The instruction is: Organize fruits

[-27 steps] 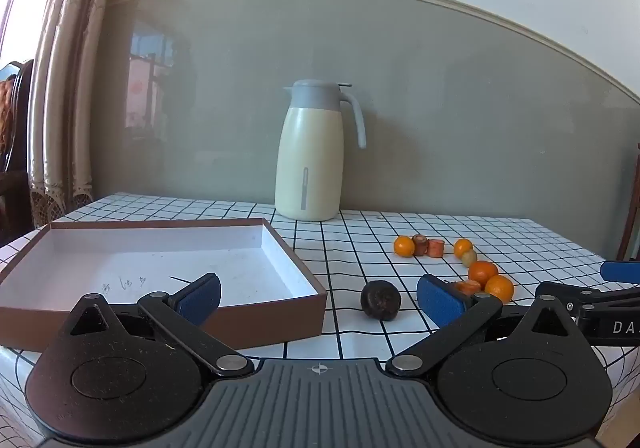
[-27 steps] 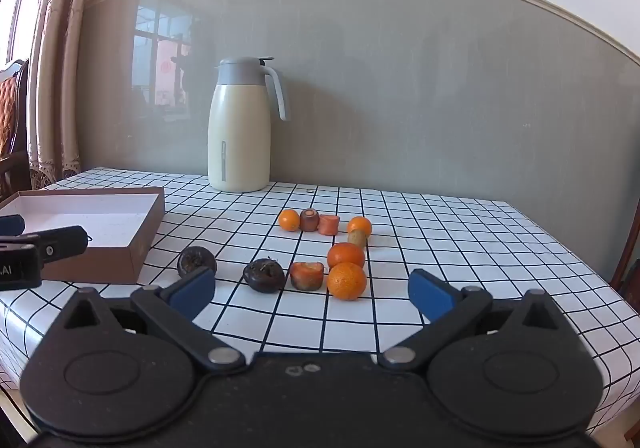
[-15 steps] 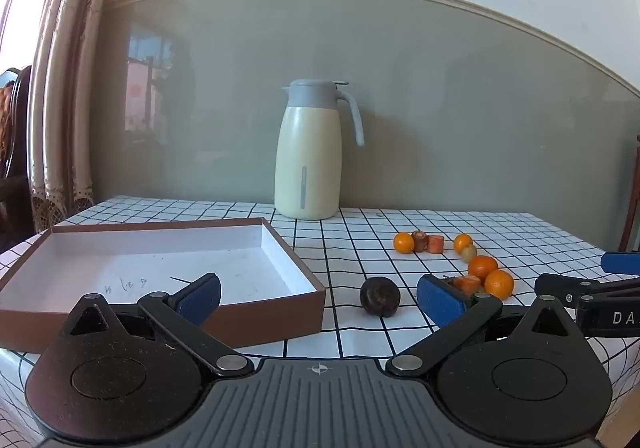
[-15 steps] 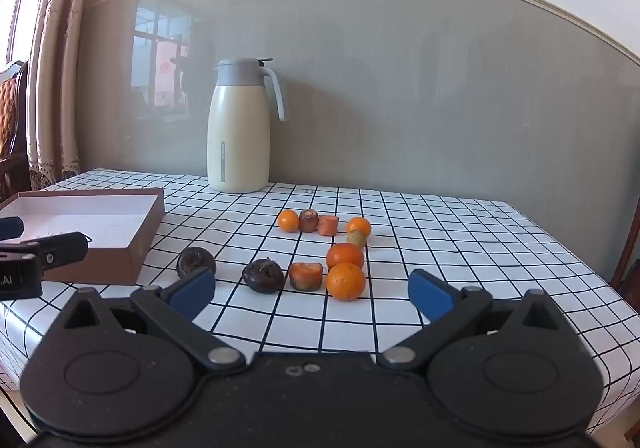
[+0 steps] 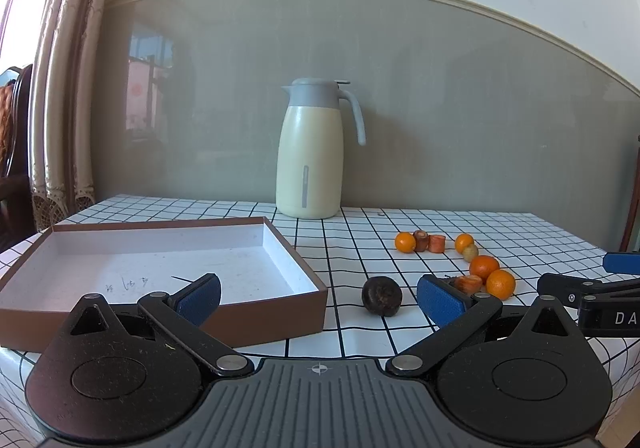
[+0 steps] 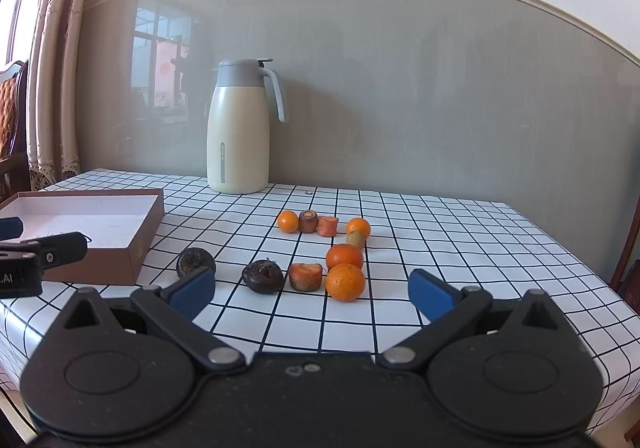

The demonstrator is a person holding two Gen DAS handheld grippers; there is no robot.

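Observation:
Several small oranges (image 6: 345, 281), carrot pieces (image 6: 306, 276) and two dark round fruits (image 6: 263, 276) lie on the checked tablecloth (image 6: 440, 248). An open brown box (image 5: 160, 260) with a white inside stands at the left. My left gripper (image 5: 319, 298) is open and empty, near the box's front right corner, with one dark fruit (image 5: 381, 295) just beyond it. My right gripper (image 6: 312, 290) is open and empty, just short of the nearest orange and carrot piece. The left gripper also shows in the right wrist view (image 6: 40, 256), the right gripper in the left wrist view (image 5: 592, 288).
A cream thermos jug (image 5: 316, 148) with a grey lid stands at the back by the grey wall. A curtain (image 5: 60, 88) and a chair (image 5: 16, 152) are at the far left. The table's right edge (image 6: 580, 248) drops off near a wooden chair.
The left wrist view has tilted slightly, so the jug and table sit a little lower in frame. The right gripper has barely moved. Both stay open.

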